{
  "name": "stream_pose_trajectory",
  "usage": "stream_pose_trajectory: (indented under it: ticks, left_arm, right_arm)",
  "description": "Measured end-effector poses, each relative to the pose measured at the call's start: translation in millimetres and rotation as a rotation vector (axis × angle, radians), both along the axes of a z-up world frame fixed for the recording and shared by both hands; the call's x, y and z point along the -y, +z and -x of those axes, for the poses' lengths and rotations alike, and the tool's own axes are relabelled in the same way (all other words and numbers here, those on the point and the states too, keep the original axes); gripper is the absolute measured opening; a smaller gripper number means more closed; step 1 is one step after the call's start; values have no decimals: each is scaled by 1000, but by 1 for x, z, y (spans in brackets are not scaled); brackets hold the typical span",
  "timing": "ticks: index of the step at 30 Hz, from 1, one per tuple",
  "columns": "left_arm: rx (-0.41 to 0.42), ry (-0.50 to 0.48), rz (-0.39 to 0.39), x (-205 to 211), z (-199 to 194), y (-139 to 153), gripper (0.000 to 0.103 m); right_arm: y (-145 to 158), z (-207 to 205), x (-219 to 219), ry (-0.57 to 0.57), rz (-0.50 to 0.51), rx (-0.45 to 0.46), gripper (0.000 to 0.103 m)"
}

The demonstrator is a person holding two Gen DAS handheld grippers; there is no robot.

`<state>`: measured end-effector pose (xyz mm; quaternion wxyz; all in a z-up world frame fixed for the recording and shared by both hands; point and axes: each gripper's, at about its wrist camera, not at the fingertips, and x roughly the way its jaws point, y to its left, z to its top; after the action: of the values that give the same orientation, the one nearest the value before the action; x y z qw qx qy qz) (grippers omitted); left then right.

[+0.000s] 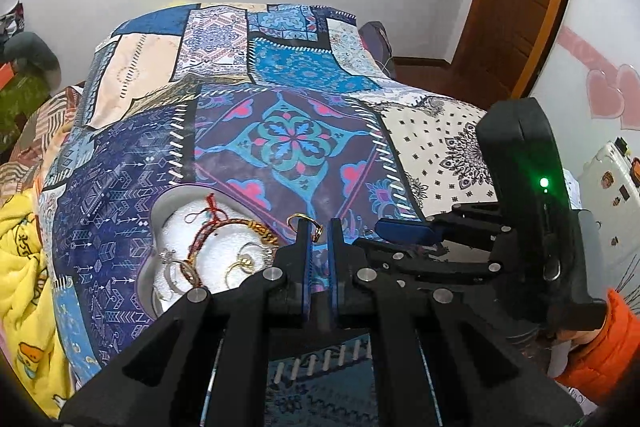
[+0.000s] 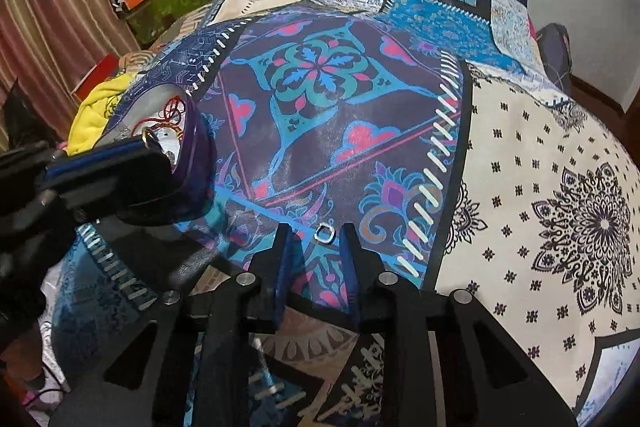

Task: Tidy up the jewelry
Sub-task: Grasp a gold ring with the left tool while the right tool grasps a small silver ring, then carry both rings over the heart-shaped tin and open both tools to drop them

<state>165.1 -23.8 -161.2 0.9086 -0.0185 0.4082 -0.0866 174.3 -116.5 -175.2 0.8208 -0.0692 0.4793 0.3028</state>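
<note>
Pinching a thin gold ring (image 1: pixel 305 221) beside the purple jewelry bowl (image 2: pixel 196 143), the left hand-held gripper (image 1: pixel 319 227) must release it inside, while the right hand-held gripper (image 2: pixel 318 233), spread, straddles a small silver ring (image 2: pixel 324 233) on the patchwork bed (image 2: pixel 520 155).

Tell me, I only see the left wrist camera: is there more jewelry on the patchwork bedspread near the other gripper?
Observer: Yes, a small silver squarish ring lies on the patchwork bedspread, just in front of the right gripper.
Operator: Is it grabbing it?
Observer: No. Its jaws stand open, with the ring between the fingertips, untouched.
Operator: Is the ring next to the purple-rimmed jewelry box?
Observer: No, it lies apart from it. The purple-rimmed jewelry box sits off to the left.
</note>
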Motion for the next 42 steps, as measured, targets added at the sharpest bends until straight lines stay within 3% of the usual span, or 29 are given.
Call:
stream_pose_trajectory:
  ticks: [2, 4, 16, 31, 42]
  left_arm:
    - [6, 5, -6, -3, 0, 0, 6]
    - [9, 9, -11, -5, 0, 1, 6]
    - [59, 31, -35, -19, 10, 21, 6]
    - [154, 97, -62, -48, 34, 58, 6]
    - [106, 126, -34, -80, 39, 44, 6]
  right_arm:
    - [0, -1, -1, -7, 10, 6, 11]
    - [0, -2, 0, -11, 12, 7, 9]
    - [10, 1, 4, -34, 11, 12, 9]
    - [73, 15, -9, -32, -83, 133, 9]
    - [90, 26, -39, 16, -164, 161, 9]
